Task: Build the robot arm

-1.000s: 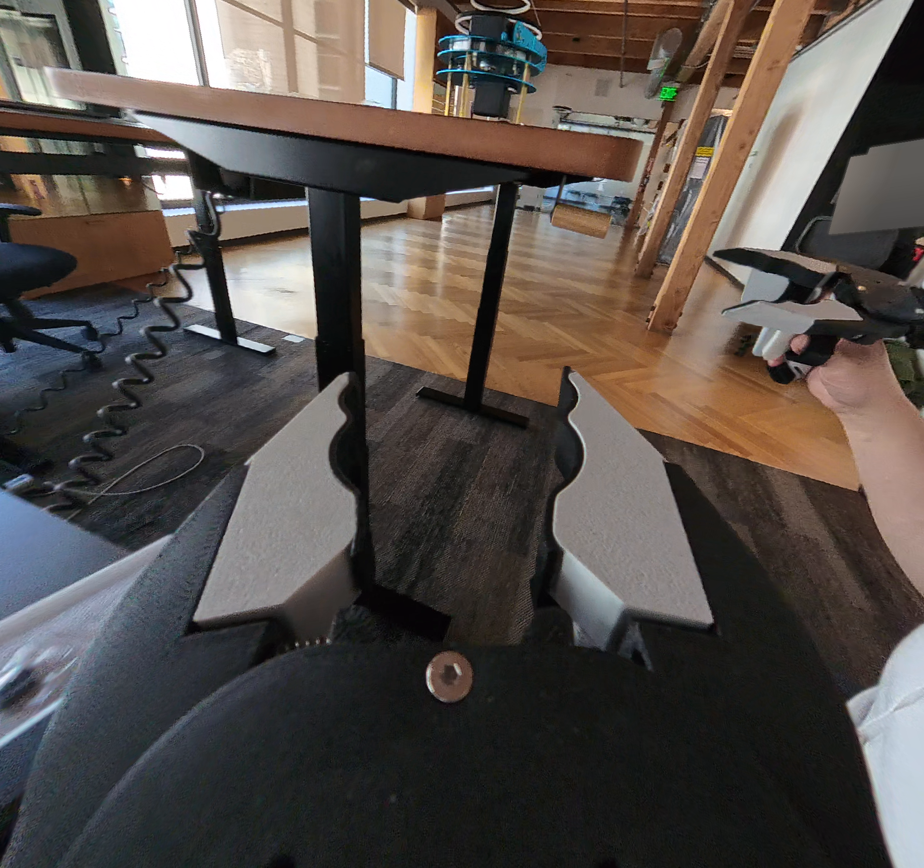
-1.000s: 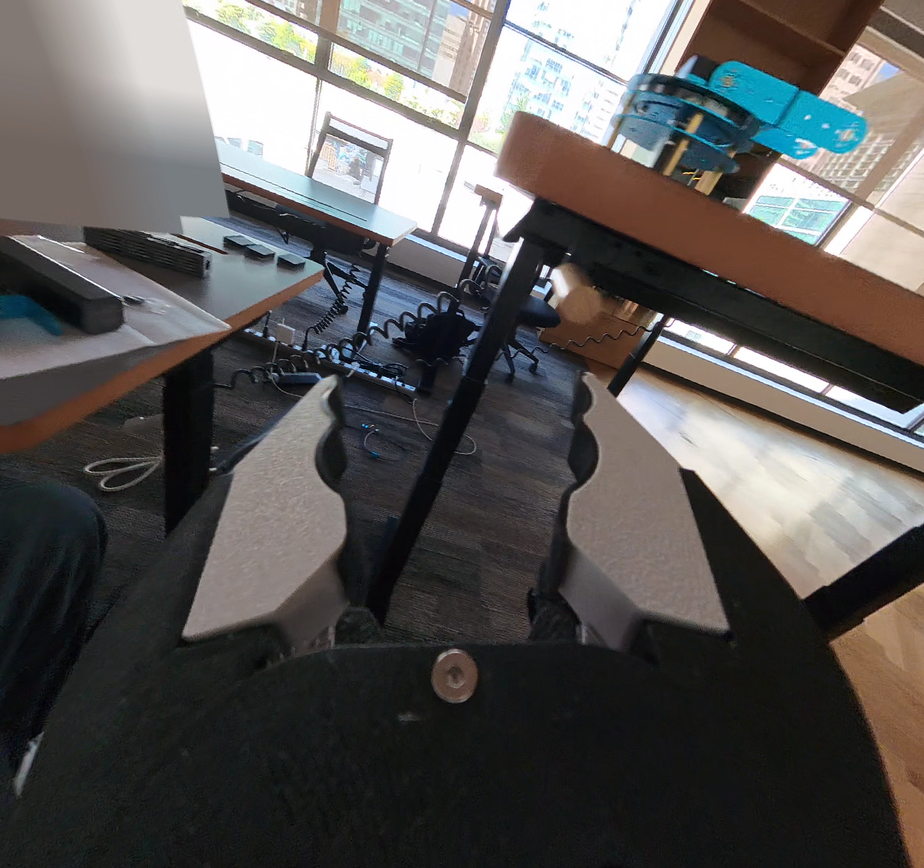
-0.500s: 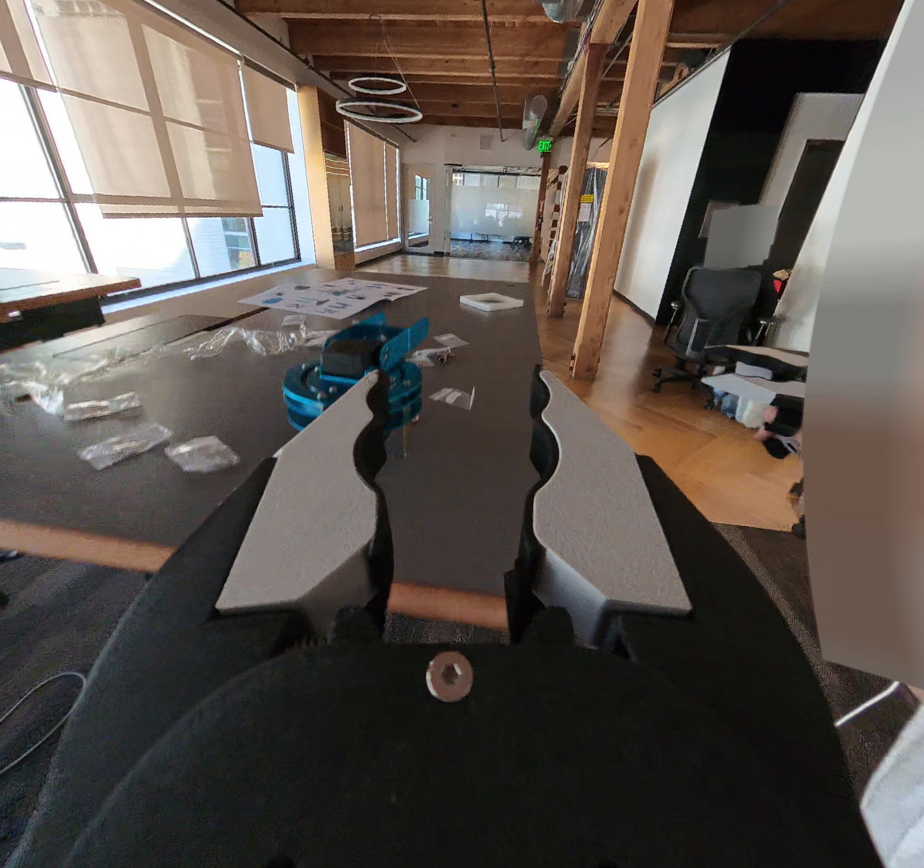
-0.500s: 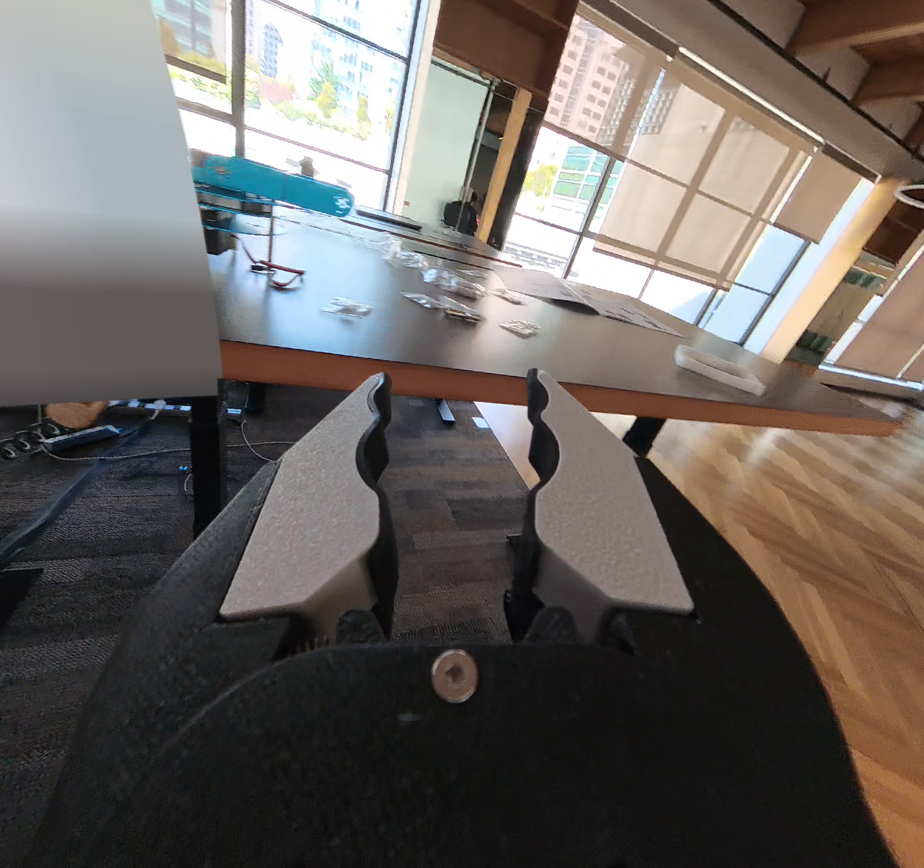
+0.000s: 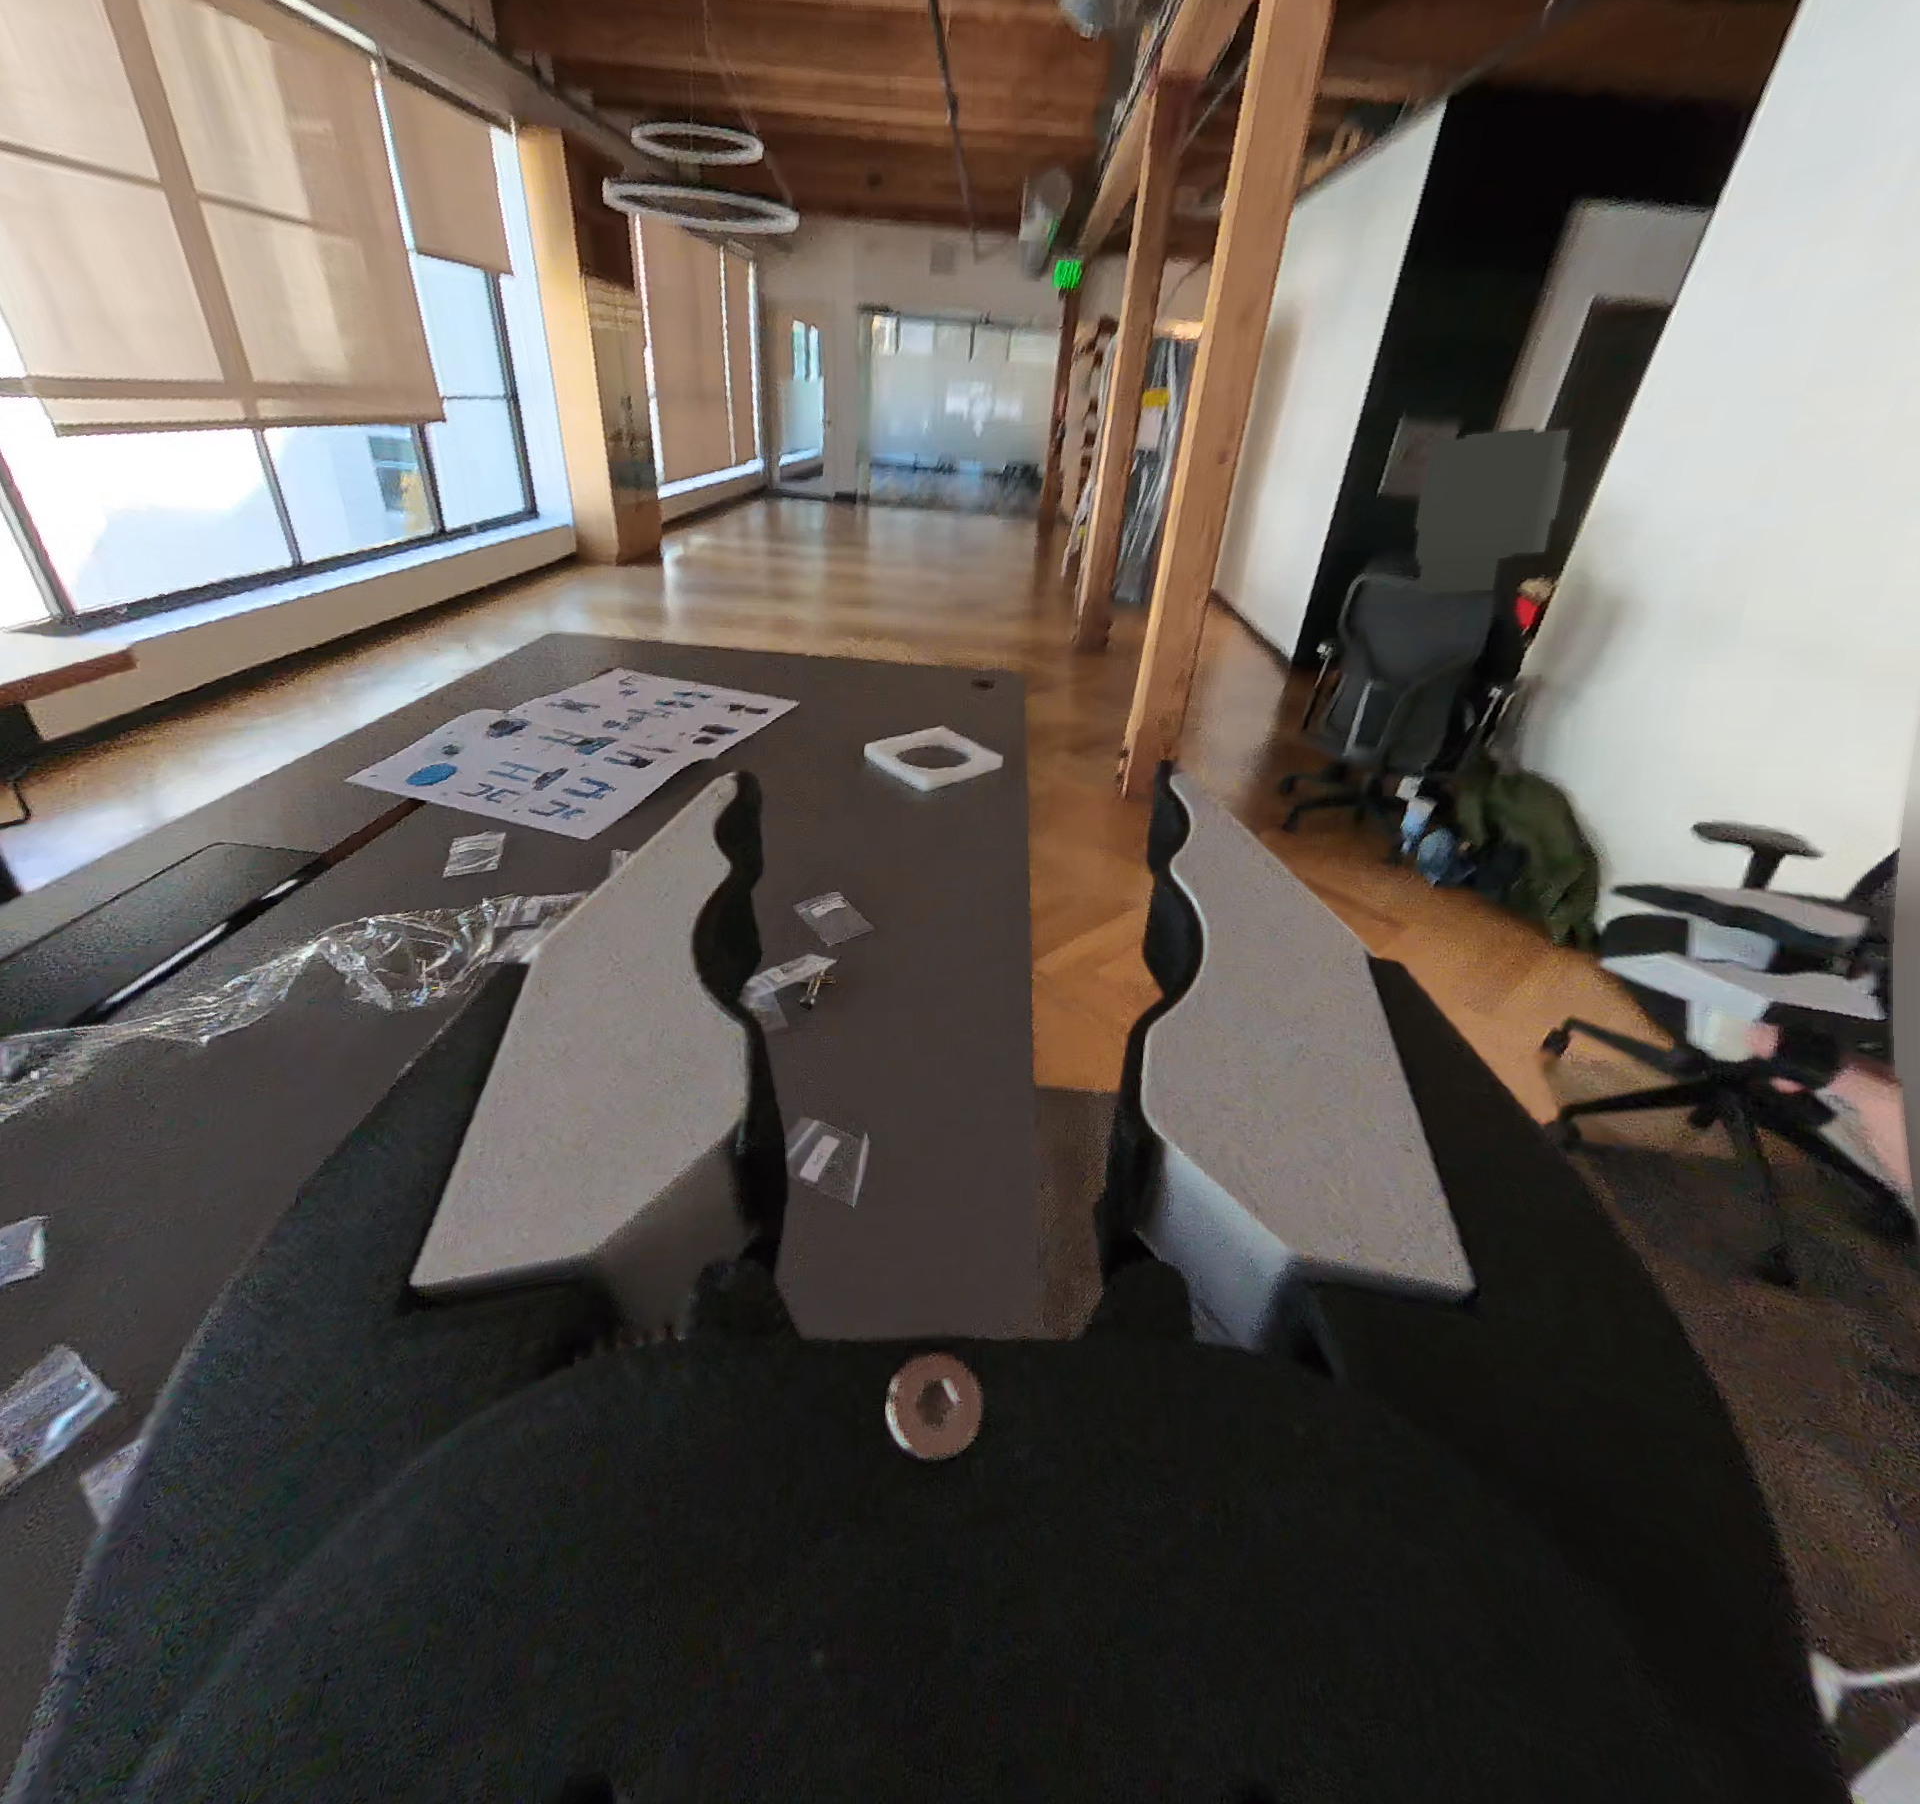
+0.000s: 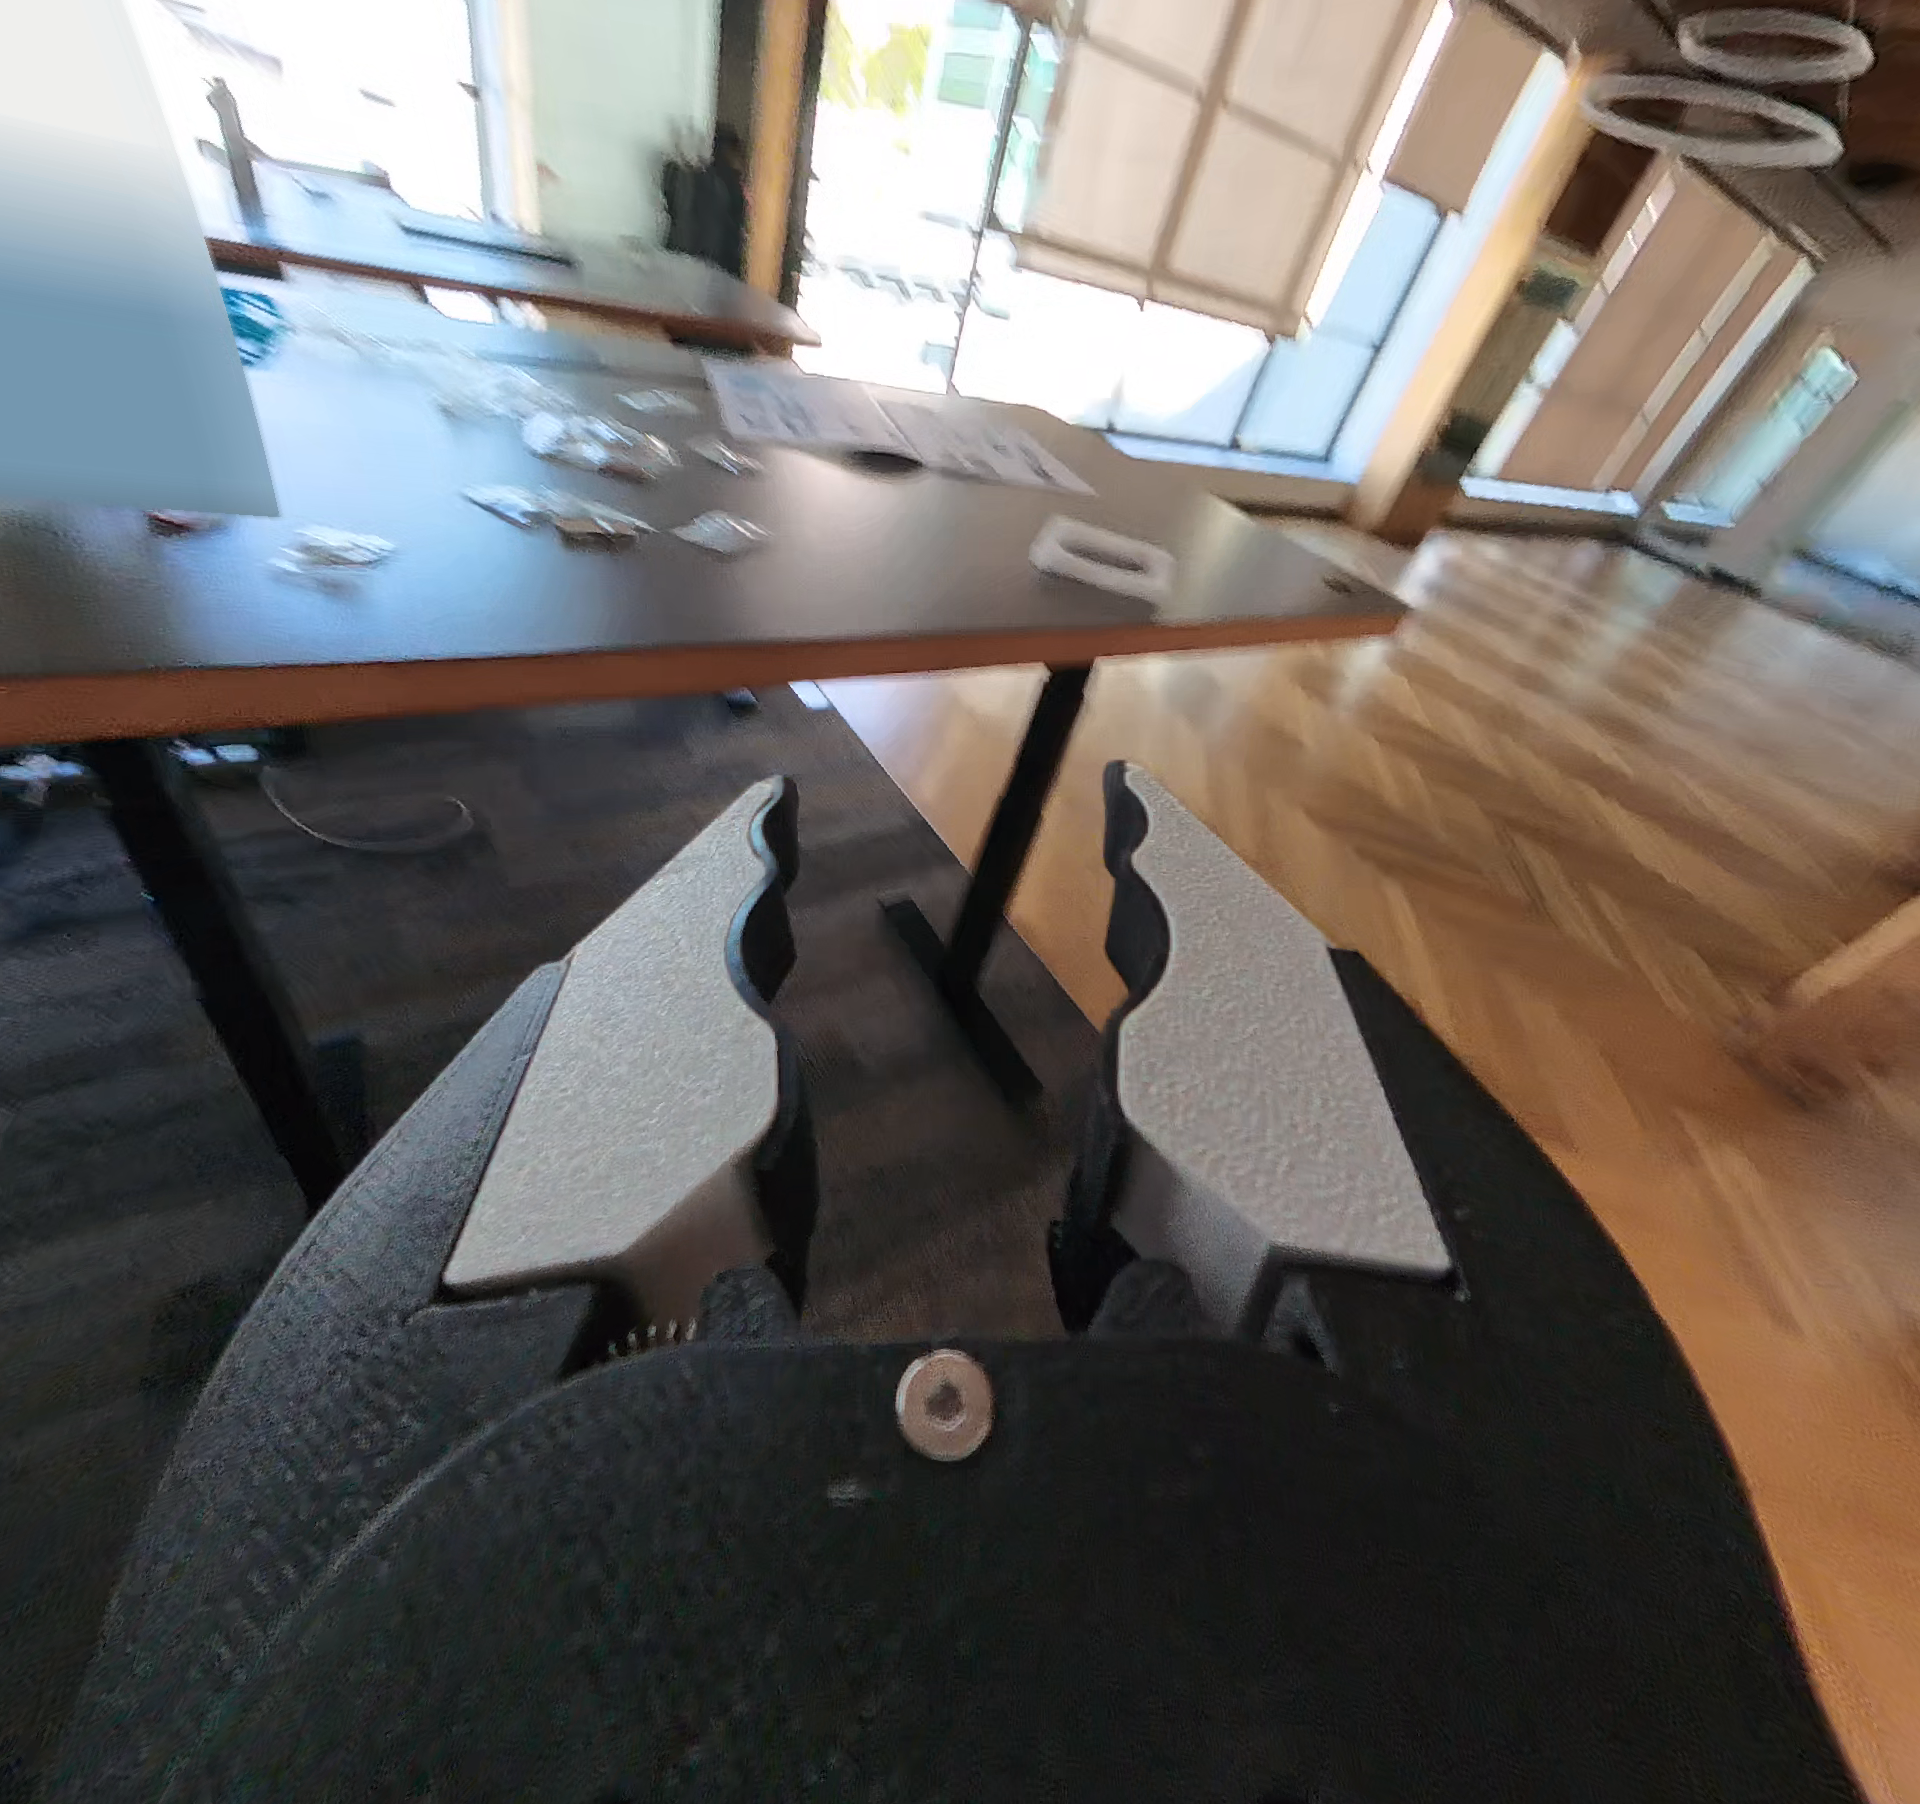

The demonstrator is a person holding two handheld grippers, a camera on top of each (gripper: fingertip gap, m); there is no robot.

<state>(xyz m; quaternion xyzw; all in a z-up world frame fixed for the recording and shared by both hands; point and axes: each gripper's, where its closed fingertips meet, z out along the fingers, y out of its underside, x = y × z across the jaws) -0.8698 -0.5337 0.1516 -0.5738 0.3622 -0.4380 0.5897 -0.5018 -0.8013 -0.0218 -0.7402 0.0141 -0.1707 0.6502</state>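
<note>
Above the dark worktop [image 5: 914,975], your left gripper [image 5: 951,798] hangs with jaws apart and empty; small clear bags [image 5: 828,1160] lie just under it, a printed sheet [image 5: 582,762] and a white square frame [image 5: 933,759] farther along. Below the worktop's edge [image 6: 727,658], your right gripper [image 6: 948,798] hovers over carpet, jaws apart, empty.

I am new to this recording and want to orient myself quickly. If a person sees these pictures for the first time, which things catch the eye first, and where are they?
In the left wrist view, the open left gripper hangs over a dark table strewn with small clear bags, a printed sheet and a white square frame at the far end. The right gripper, also open and empty, sits lower, facing that table's edge and black leg.
</note>
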